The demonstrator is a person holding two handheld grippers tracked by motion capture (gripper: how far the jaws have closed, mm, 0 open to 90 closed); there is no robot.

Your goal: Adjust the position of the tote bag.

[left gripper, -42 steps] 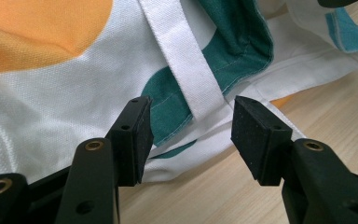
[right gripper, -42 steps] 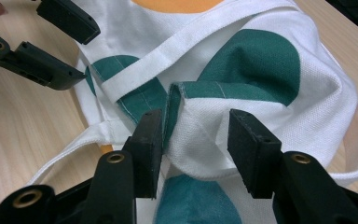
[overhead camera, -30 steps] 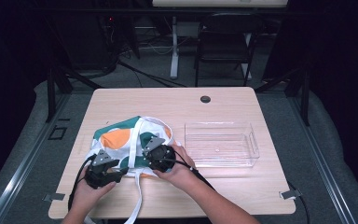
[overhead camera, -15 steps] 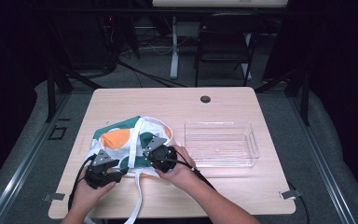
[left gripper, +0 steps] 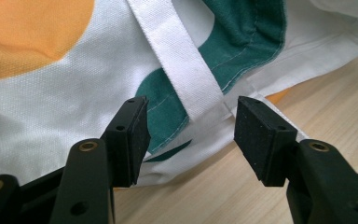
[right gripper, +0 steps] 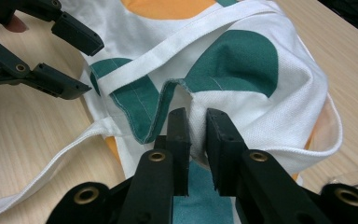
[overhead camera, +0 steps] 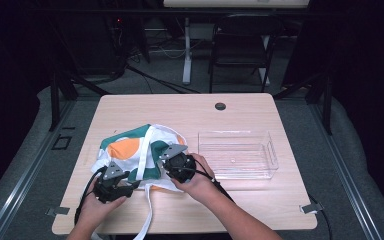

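The tote bag (overhead camera: 140,152) lies crumpled in the lower left part of the high view, on the wooden table (overhead camera: 260,210), with the clear plastic bin (overhead camera: 237,155) just to its right. In the right gripper view the right gripper (right gripper: 196,126) sits at centre frame with its jaws pinched nearly together on a raised fold of the bag's rim, white cloth squeezed between them. Over in the left gripper view the left gripper (left gripper: 189,128) is spread wide and holds nothing, its jaws straddling the spot where the white strap (left gripper: 182,60) meets the green-edged hem, low over the cloth. That looks like the setup for a second grip on the mouth. Here is the danger: the strap crosses right between those open jaws, so if they close here they may catch the strap alone, or strap plus a single layer, and the mouth will not open evenly. The right side's bite is thin too, only a small ridge of fabric, so a sharp pull could slip it free. A long loose strap (overhead camera: 147,220) trails toward the bottom edge of the high view, ready to snag a forearm.
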